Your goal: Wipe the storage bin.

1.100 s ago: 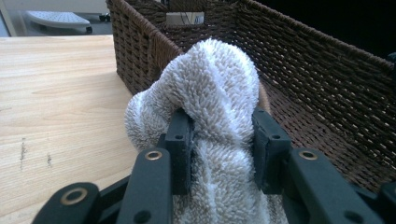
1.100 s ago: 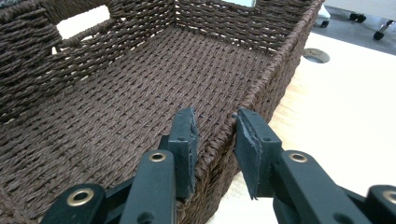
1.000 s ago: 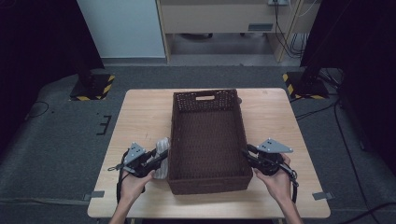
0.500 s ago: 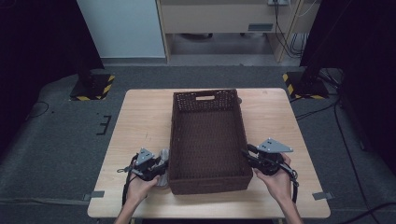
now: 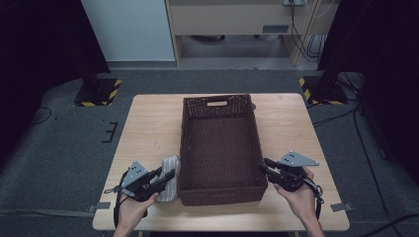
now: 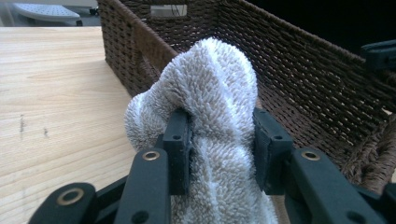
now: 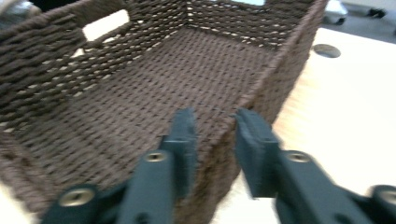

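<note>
Left tool (image 6: 219, 140): clenched on a rolled terry towel (image 6: 210, 98), beige-white; the cloth bulges up between and above the two black jaws, one jaw pressed into each flank; in the high view the same tool (image 5: 165, 175) sits at the near left of the tabletop (image 5: 148, 123), held in the person's left hand (image 5: 131, 210).

Towel, position: in the high view the towel (image 5: 168, 178) lies just outside the basket's left wall, near its front corner, touching or nearly touching the wicker; whether it rests on the tabletop or is raised off it cannot be told.

Basket (image 5: 220, 148): dark brown woven wicker, rectangular, long axis running away from the person; a cut-out handle in the far end wall; interior bare; stands at the middle of the tabletop.

Right tool (image 7: 215, 135): jaws set astride the basket's right wall (image 7: 261, 88) near the front corner, one jaw inside, one outside; whether they actually pinch the rim cannot be told, the view being blurred; in the high view it (image 5: 264, 167) is held by the right hand (image 5: 301, 197).

Tabletop: pale wood, on grey floor.
</note>
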A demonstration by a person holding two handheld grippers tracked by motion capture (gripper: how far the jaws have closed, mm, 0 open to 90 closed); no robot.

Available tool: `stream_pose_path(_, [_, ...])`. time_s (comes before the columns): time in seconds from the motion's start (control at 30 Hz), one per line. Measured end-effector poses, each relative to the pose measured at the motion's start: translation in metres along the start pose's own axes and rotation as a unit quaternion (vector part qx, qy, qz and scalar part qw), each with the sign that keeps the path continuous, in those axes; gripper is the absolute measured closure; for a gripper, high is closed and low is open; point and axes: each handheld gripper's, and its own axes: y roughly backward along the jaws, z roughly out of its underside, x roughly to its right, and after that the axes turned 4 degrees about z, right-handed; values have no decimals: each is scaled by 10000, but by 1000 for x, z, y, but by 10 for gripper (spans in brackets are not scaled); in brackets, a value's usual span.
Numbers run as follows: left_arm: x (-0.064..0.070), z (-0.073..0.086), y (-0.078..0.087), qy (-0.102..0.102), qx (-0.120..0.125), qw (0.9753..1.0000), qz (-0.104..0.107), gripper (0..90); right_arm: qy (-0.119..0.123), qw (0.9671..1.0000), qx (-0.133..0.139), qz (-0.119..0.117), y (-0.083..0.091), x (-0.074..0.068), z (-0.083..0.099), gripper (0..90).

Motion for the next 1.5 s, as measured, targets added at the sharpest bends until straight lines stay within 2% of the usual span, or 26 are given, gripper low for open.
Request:
stream_pose_path(0.1, [-1, -2, -8, 3, -10, 10000, -15, 625, 86, 9999, -80, 103, 0, -3, -3, 742])
stream_pose_path(0.27, [-8, -7, -16, 12, 28, 9999, -111, 634, -10, 9997, -63, 223, -8, -2, -7, 748])
stream_pose_path(0.4, [-14, -2, -16, 129, 44, 9999, -68, 631, 44, 9996, -39, 287, -10, -4, -7, 746])
stream_pose_path(0.5, [-15, 9, -15, 164, -124, 9997, -95, 629, 0, 9997, 43, 238, -9, -3, -4, 743])
stream_pose_path(0.6, [-15, 23, -20, 177, -468, 9987, -88, 629, 3, 9997, 49, 224, -9, -2, -4, 738])
stream_pose_path(0.67, [-11, 30, -26, 84, -685, 9976, -115, 627, 28, 9997, 52, 230, -9, -2, -4, 732])
stream_pose_path(0.73, [-10, 31, -30, 49, -725, 9972, -184, 622, 28, 9998, 38, 211, -9, -2, -4, 718])
stream_pose_path(0.77, [-11, 31, -31, 67, -733, 9971, -189, 622, 14, 9998, 7, 195, -10, -3, -4, 669])
stream_pose_path(0.8, [-12, 32, -31, 73, -738, 9970, -200, 622, 48, 9998, -87, 189, -11, -3, -3, 646])
stream_pose_path(0.97, [-12, 27, -22, 29, -642, 9976, -255, 625, 99, 9998, -83, 169, -11, -3, -3, 623])
stream_pose_path(1.03, [-13, 21, -13, 45, -495, 9984, -275, 626, 90, 9999, -29, 136, -9, -2, -4, 589])
stream_pose_path(1.1, [-11, 12, 1, 88, -191, 9995, -238, 626, 71, 9999, 39, 138, -5, 0, -5, 575])
stream_pose_path(1.17, [-6, 4, 13, 99, 44, 9998, -142, 625, 2, 9998, 110, 149, -1, 3, -5, 557])
stream_pose_path(1.23, [1, -1, 22, 35, 165, 9999, -8, 625, -30, 9997, 142, 177, 2, 6, -4, 539])
stream_pose_path(1.3, [9, 0, 24, -20, 153, 9999, 67, 624, -89, 9996, 150, 243, 4, 9, -3, 514])
stream_pose_path(1.37, [13, 4, 20, -76, 9, 10000, 49, 623, -141, 9994, 209, 241, 4, 12, -1, 493])
stream_pose_path(1.43, [13, 11, 14, -88, -135, 9999, -20, 624, -129, 9993, 241, 243, 5, 13, 0, 487])
stream_pose_path(1.5, [10, 18, 10, -14, -263, 9996, -85, 623, -113, 9993, 238, 255, 6, 13, 0, 483])
